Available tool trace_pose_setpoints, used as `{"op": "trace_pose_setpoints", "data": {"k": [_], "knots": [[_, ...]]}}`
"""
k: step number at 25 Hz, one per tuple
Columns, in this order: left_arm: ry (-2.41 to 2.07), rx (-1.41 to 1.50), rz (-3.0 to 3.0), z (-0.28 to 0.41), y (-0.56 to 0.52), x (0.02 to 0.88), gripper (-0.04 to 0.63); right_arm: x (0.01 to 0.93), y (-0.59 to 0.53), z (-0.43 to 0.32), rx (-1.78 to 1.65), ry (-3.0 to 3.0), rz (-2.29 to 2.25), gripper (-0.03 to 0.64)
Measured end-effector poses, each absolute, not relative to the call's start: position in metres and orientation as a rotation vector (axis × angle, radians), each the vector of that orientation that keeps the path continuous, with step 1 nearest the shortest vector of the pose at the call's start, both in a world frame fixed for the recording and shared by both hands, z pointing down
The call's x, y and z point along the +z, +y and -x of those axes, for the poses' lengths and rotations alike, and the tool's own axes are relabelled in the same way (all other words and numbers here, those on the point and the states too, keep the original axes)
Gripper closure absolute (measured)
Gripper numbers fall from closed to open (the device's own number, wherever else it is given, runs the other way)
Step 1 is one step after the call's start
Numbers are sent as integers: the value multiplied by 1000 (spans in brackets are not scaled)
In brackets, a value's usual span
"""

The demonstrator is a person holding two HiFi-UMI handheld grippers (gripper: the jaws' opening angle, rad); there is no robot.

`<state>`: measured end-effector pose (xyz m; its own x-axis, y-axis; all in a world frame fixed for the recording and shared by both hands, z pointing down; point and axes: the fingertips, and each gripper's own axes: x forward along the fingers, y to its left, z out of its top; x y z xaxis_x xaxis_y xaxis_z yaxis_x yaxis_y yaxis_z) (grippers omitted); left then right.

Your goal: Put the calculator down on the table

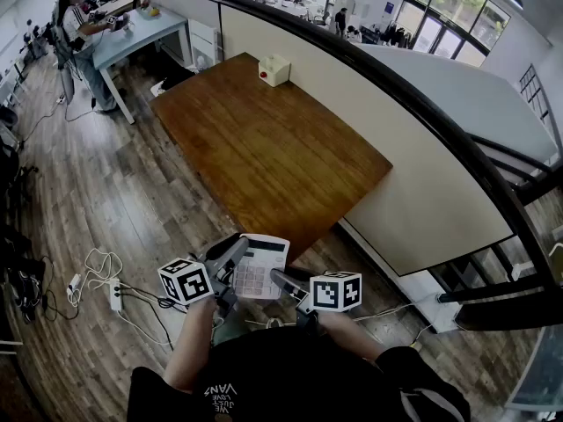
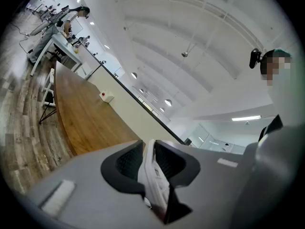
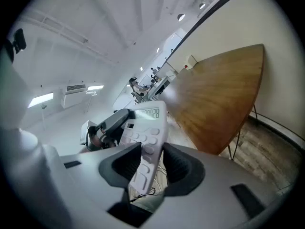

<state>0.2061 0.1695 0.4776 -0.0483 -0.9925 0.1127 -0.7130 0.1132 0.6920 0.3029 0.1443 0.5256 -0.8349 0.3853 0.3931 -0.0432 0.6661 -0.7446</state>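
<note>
A white calculator (image 1: 260, 266) hangs in the air just off the near corner of the brown wooden table (image 1: 264, 139). My left gripper (image 1: 230, 258) is shut on its left edge; in the left gripper view the thin white body (image 2: 155, 175) is pinched between the dark pads. My right gripper (image 1: 280, 280) is at the calculator's lower right. In the right gripper view the keypad (image 3: 145, 132) passes slantwise between the wide-set jaws of the right gripper (image 3: 152, 161), with a slim gap at the right pad. The display faces up.
A small white box with a red button (image 1: 274, 69) sits at the table's far edge. A cream partition with a black rail (image 1: 422, 104) runs along the table's right side. A power strip and cables (image 1: 114, 293) lie on the wood floor at left. A person sits at a pale desk (image 1: 132, 33) far back.
</note>
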Motion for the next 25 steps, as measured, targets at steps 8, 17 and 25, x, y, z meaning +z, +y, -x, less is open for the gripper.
{"op": "trace_pose_setpoints", "data": {"k": [8, 17, 25], "knots": [[-1829, -678, -1666, -173, 180, 480, 520, 523, 150, -271, 1017, -2378, 261, 463], [-1744, -637, -1744, -94, 205, 482, 520, 526, 183, -195, 1061, -2406, 124, 463], [-1599, -546, -1847, -23, 222, 482, 520, 527, 216, -126, 1160, -2446, -65, 463]]}}
